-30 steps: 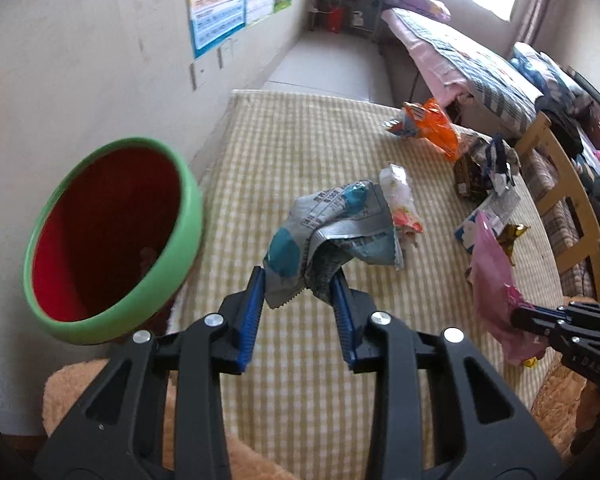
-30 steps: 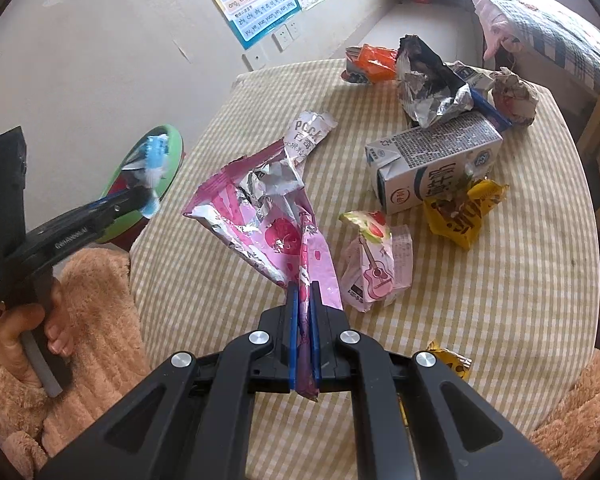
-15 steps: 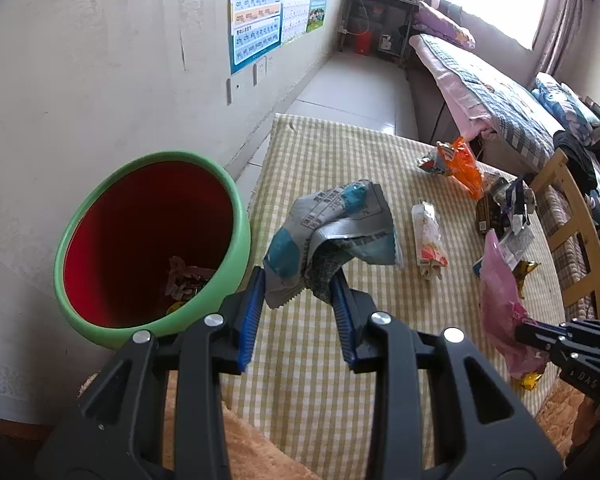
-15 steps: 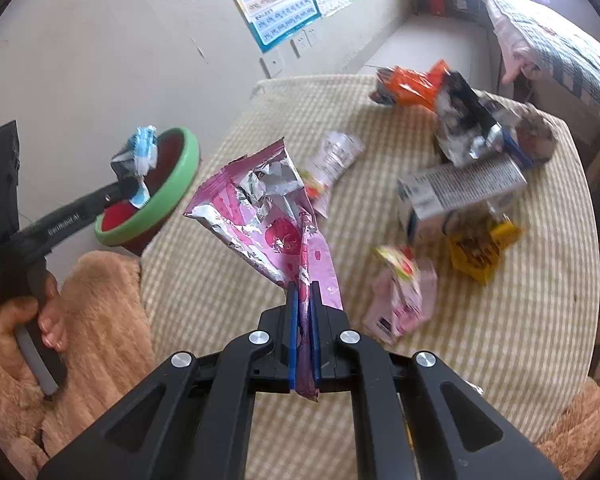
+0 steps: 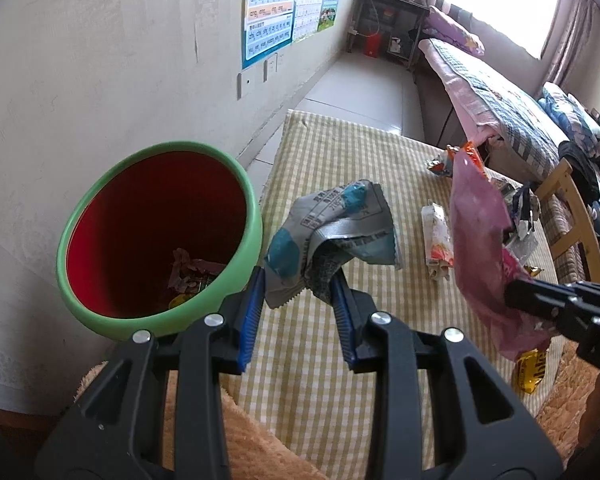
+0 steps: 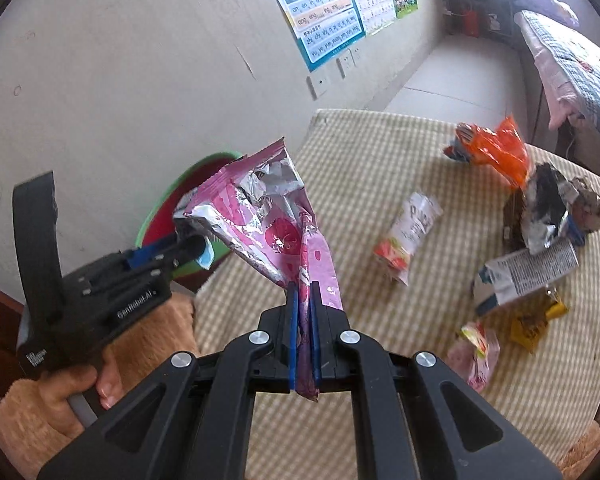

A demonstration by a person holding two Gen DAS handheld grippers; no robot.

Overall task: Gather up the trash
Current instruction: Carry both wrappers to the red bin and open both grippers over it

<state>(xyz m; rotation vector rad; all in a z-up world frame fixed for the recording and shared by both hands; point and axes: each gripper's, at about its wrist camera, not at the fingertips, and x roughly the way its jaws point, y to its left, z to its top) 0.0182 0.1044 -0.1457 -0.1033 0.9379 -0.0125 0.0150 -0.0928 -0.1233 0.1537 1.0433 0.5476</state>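
My left gripper (image 5: 298, 280) is shut on a crumpled grey and blue wrapper (image 5: 332, 236), held in the air just right of the green-rimmed red bin (image 5: 156, 236), which has some trash at its bottom. My right gripper (image 6: 304, 292) is shut on a pink foil wrapper (image 6: 260, 208), held above the table's left edge near the bin (image 6: 172, 200). The pink wrapper (image 5: 480, 240) and the right gripper (image 5: 540, 292) also show at the right of the left wrist view.
On the checked tablecloth (image 6: 380, 168) lie a white and red packet (image 6: 410, 232), an orange bag (image 6: 496, 152), a milk carton (image 6: 528, 272), a dark foil bag (image 6: 548, 208), a yellow wrapper (image 6: 536, 320) and a small pink packet (image 6: 476, 352). A wooden chair (image 5: 572, 208) and a bed (image 5: 492, 92) stand at the right.
Both grippers have moved left toward the bin with their wrappers. The bin now sits close beside the left gripper, and the pink wrapper is nearer to it.
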